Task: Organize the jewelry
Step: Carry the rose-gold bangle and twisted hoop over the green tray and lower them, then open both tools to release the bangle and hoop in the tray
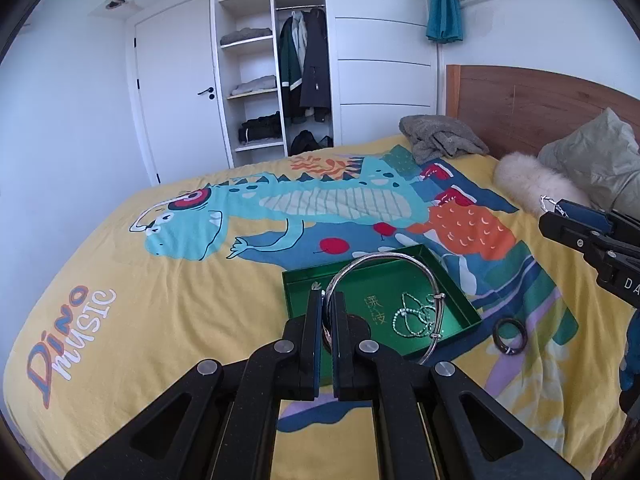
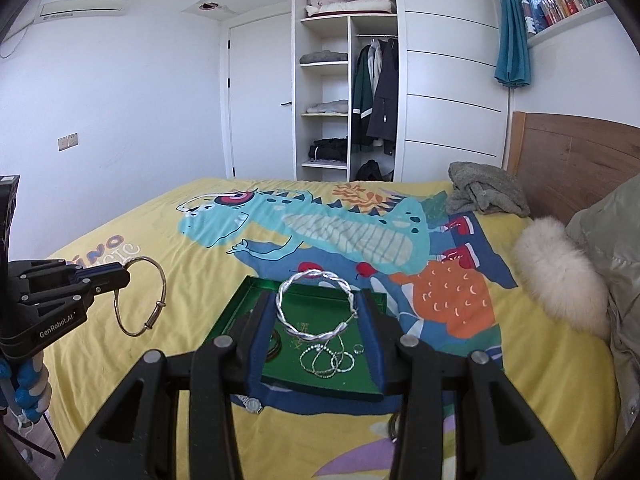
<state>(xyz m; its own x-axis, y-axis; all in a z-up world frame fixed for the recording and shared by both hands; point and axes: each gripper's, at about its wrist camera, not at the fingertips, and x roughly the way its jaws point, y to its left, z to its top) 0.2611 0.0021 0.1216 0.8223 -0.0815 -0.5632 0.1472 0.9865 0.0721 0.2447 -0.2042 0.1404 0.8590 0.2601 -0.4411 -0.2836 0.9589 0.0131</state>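
Only the right wrist view shows a small watch (image 2: 253, 404) lying on the bedspread (image 2: 120, 344) just off the near edge of the green tray (image 2: 236, 320); the left wrist view instead shows a dark ring-shaped bangle (image 1: 509, 332) on the bedspread beside the tray's right edge.

Left gripper (image 1: 329, 304): fingers pressed together on a smooth silver bangle (image 1: 400, 264), held above the tray's left part. From the right wrist view the same bangle hangs clear of the bed.

Right gripper (image 2: 318, 312): fingers set apart, a twisted silver bangle (image 2: 316, 308) spanning between them, touching both, above the tray.

Count inside tray: one beaded chain (image 2: 326, 360), coiled near the right edge; one small ring (image 2: 358, 348) beside it; one dark item at the left edge, mostly hidden. Bangles: three in all. Trays: one.
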